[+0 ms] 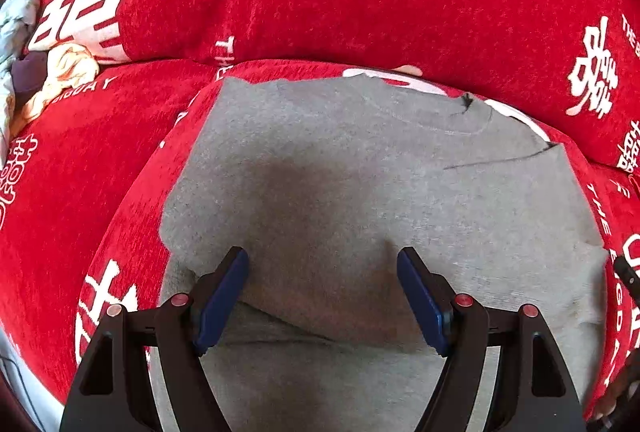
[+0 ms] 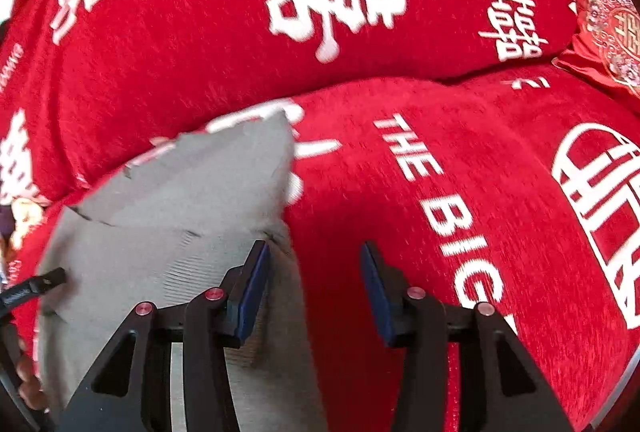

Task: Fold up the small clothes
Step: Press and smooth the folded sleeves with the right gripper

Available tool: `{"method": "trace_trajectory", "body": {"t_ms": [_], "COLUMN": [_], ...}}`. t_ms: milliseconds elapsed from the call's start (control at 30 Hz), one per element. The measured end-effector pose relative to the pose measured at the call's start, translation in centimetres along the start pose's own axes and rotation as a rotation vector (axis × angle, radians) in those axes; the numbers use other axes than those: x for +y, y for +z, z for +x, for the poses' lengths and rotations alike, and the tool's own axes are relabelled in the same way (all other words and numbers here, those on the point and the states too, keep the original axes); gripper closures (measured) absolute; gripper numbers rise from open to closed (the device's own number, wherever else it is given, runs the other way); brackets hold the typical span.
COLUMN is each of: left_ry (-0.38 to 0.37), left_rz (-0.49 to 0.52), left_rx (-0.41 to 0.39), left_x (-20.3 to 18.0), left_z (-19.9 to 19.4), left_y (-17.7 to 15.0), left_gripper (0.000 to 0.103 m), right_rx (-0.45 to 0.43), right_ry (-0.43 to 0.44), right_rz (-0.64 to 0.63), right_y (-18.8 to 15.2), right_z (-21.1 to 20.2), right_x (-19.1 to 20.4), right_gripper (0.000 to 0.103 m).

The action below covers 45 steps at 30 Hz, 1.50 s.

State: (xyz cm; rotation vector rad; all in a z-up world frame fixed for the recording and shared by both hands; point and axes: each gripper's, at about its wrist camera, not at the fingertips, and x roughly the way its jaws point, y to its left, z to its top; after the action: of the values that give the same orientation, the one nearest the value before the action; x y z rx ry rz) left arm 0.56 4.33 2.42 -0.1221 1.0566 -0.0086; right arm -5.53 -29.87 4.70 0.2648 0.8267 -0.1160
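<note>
The left hand-held gripper hung over a grey garment, its two blue-padded fingers spread wide apart with only grey cloth below and nothing clamped between them; whether the tips touched the cloth could not be told. The right hand-held gripper had its jaws apart too, with nothing gripped: its left finger lay over the garment's right edge, while the other finger stood over bare red cover. The grey garment lay mostly flat on a sofa seat cushion, one corner reaching toward the back cushion and a folded ridge near the left gripper. The sofa wore a red fuzzy cover printed with large white Chinese characters and the words "THE BIG DAY". A small red embroidered pillow sat at the seat's far right corner, and a heap of pale and cream clothes lay at the far left of the seat. In the right wrist view, fingertips of the person's hand showed at the lower left edge.
</note>
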Motion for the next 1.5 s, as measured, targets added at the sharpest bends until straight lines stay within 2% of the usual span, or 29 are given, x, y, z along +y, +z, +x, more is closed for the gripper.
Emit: {"method": "trace_trajectory", "body": {"t_ms": [133, 200, 267, 300, 400, 500, 633, 700, 833, 867, 967, 1067, 1133, 1200, 1300, 1400, 1500], "left_ry": [0.024, 0.044, 0.049, 0.039, 0.013, -0.032, -0.085, -0.094, 0.018, 0.027, 0.051, 0.074, 0.074, 0.072, 0.1, 0.114, 0.051], "left_rz": [0.095, 0.136, 0.15, 0.142, 0.1, 0.017, -0.087, -0.074, 0.013, 0.023, 0.02, 0.022, 0.012, -0.015, -0.005, 0.0, -0.005], "left_rx": [-0.019, -0.021, -0.003, -0.008, -0.02, -0.034, -0.021, -0.012, 0.024, 0.037, 0.092, 0.11, 0.131, 0.158, 0.159, 0.15, 0.08], "left_x": [-2.5, -3.3, -3.1, -2.7, -0.3, 3.2, 5.6, 4.9, 1.7, 1.4, 1.3, 1.3, 1.5, 1.9, 1.7, 1.4, 1.2], "left_z": [-0.3, 0.0, 0.7, 0.8, 0.4, -0.7, -0.7, -0.2, 2.1, 2.8, 5.3, 6.9, 8.0, 9.2, 10.5, 10.2, 7.2], "left_y": [-0.5, -0.9, -1.2, -1.3, -1.3, -0.8, 1.2, 2.2, 4.2, 4.6, 5.7, 7.0, 8.0, 9.0, 10.2, 10.6, 9.6], "left_gripper": [0.025, 0.025, 0.024, 0.016, 0.014, 0.014, 0.014, 0.014, 0.014, 0.014, 0.014, 0.014, 0.004, 0.001, 0.001, 0.001, 0.001], "right_rx": [0.015, 0.056, 0.106, 0.133, 0.11, 0.106, 0.074, 0.088, 0.155, 0.159, 0.165, 0.155, 0.137, 0.125, 0.119, 0.119, 0.129], "right_ry": [0.114, 0.157, 0.14, 0.111, 0.053, -0.013, 0.027, 0.037, 0.037, 0.025, 0.021, 0.023, 0.029, 0.036, 0.037, 0.036, 0.011], "right_rz": [-0.128, -0.176, -0.209, -0.224, -0.277, -0.25, -0.209, -0.228, -0.232, -0.239, -0.251, -0.266, -0.265, -0.258, -0.26, -0.265, -0.256], "right_y": [-1.0, -1.7, -2.5, -2.9, -3.3, -2.6, -1.0, -0.5, -0.2, -0.1, 0.0, -0.3, -0.5, -0.7, -0.8, -0.9, -0.6], "right_z": [-0.1, 0.8, 2.1, 2.8, 2.7, 1.9, 1.2, 2.2, 5.0, 5.4, 6.2, 6.7, 6.9, 6.8, 6.9, 7.0, 6.4], "right_x": [3.8, 5.5, 6.3, 6.4, 6.1, 5.3, 5.8, 7.3, 9.1, 9.3, 9.7, 9.7, 9.6, 9.5, 9.5, 9.6, 10.0], "right_gripper": [0.04, 0.038, 0.038, 0.039, 0.038, 0.038, 0.034, 0.033, 0.034, 0.034, 0.03, 0.027, 0.026, 0.025, 0.025, 0.024, 0.024]}}
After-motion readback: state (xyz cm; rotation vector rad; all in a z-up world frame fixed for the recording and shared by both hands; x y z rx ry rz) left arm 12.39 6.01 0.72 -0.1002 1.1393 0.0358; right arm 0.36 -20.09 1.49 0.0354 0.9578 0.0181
